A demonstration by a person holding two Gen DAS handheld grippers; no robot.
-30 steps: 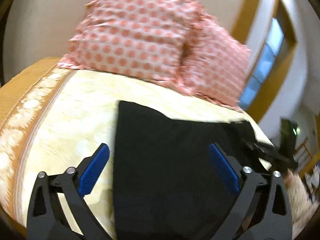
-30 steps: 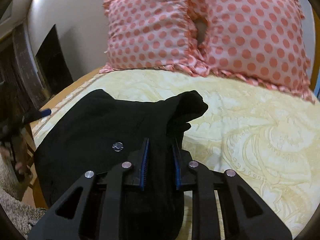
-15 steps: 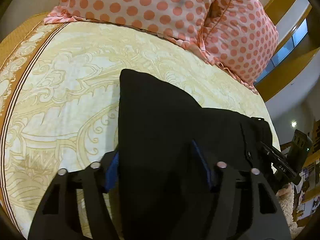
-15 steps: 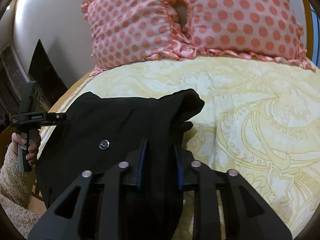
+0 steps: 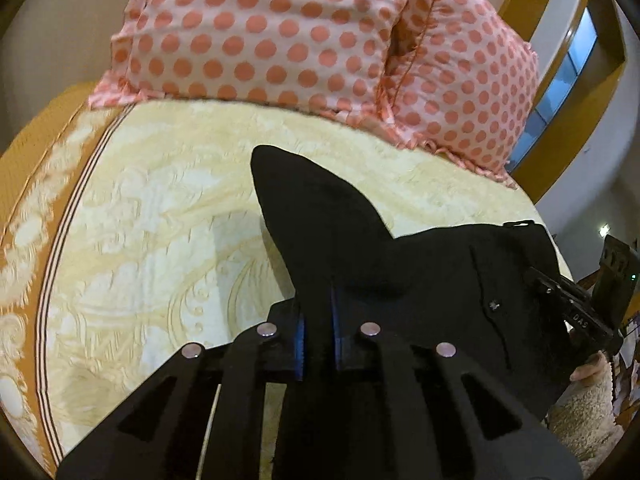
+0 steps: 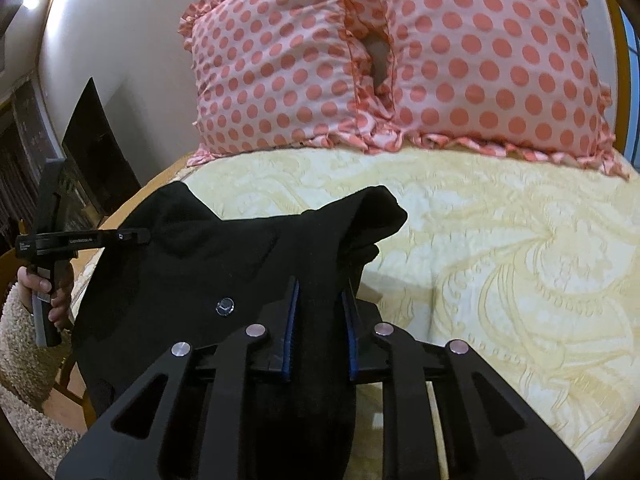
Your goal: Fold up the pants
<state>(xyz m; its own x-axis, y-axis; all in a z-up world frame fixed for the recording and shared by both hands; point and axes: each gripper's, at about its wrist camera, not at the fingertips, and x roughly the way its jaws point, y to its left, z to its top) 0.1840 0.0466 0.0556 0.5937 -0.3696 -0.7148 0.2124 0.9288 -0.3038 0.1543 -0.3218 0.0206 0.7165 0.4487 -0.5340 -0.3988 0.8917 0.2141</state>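
The black pants [image 5: 420, 272] hang between my two grippers above a yellow patterned bedspread [image 5: 160, 208]. My left gripper [image 5: 318, 320] is shut on one corner of the pants, which sticks up as a black point. My right gripper [image 6: 320, 312] is shut on a bunched fold at the other end of the pants [image 6: 224, 256], next to a metal button [image 6: 225, 305]. Each gripper shows in the other's view: the right one [image 5: 576, 308] at the far right, the left one [image 6: 80, 237] at the far left.
Two pink pillows with coral dots [image 6: 384, 60] lean against the wall at the head of the bed. The bedspread's orange border [image 5: 28, 184] runs along the left edge. A dark fireplace opening [image 6: 96, 148] lies beyond the bed's left side.
My left gripper went from wide open over the pants to shut on their edge, and lifted that corner. My right gripper kept its hold and rose slightly.
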